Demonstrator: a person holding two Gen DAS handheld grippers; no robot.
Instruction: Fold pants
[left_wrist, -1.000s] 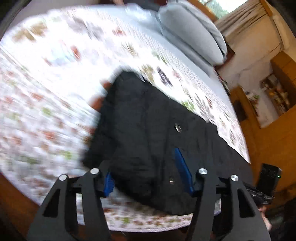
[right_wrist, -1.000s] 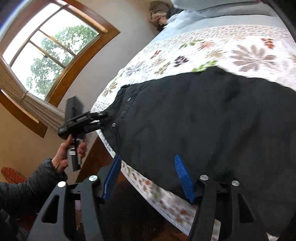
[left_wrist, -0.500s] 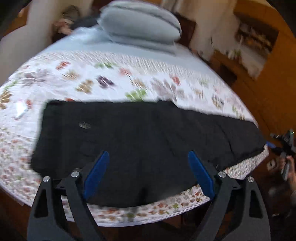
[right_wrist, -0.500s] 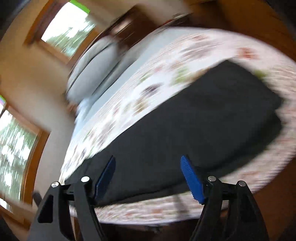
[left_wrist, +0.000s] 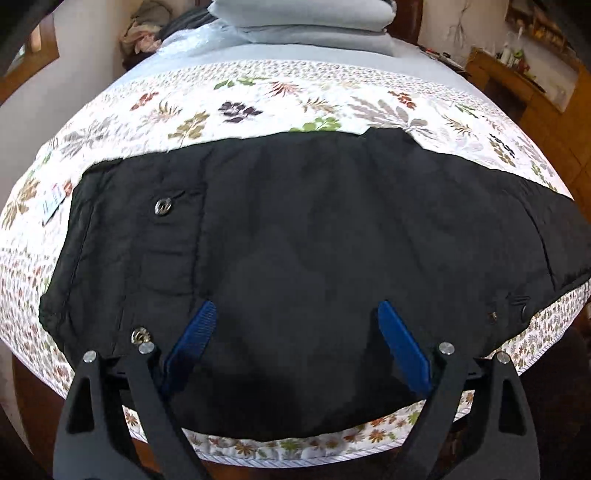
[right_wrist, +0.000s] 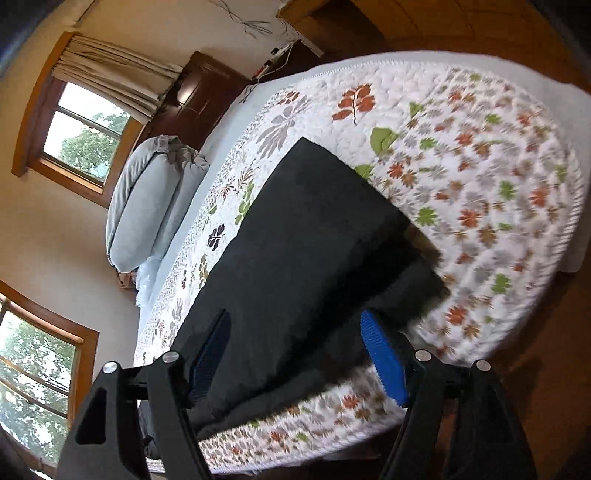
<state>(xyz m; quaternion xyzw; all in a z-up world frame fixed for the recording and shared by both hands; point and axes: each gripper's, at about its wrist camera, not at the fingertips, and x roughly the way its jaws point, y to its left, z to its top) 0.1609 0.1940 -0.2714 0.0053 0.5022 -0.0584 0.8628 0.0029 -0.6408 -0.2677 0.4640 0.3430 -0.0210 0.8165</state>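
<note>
Black pants (left_wrist: 314, 236) lie flat across the near edge of a bed with a floral quilt (left_wrist: 258, 103), waistband with metal snaps at the left, legs running right. My left gripper (left_wrist: 295, 332) is open and empty, hovering above the middle of the pants. In the right wrist view the pants (right_wrist: 295, 240) run away from me, their leg hems toward the upper right. My right gripper (right_wrist: 295, 347) is open and empty above the leg part near the bed's edge.
Grey pillows (left_wrist: 303, 18) are stacked at the head of the bed, and they also show in the right wrist view (right_wrist: 147, 206). Wooden furniture (left_wrist: 535, 85) stands right of the bed. Windows (right_wrist: 81, 129) and a wall lie beyond the bed. The wooden bed frame runs below the quilt edge.
Both grippers have swung around to face the bed. The left has moved from the waistband to over the pants' middle. The right now looks along the legs. Both stay open.
</note>
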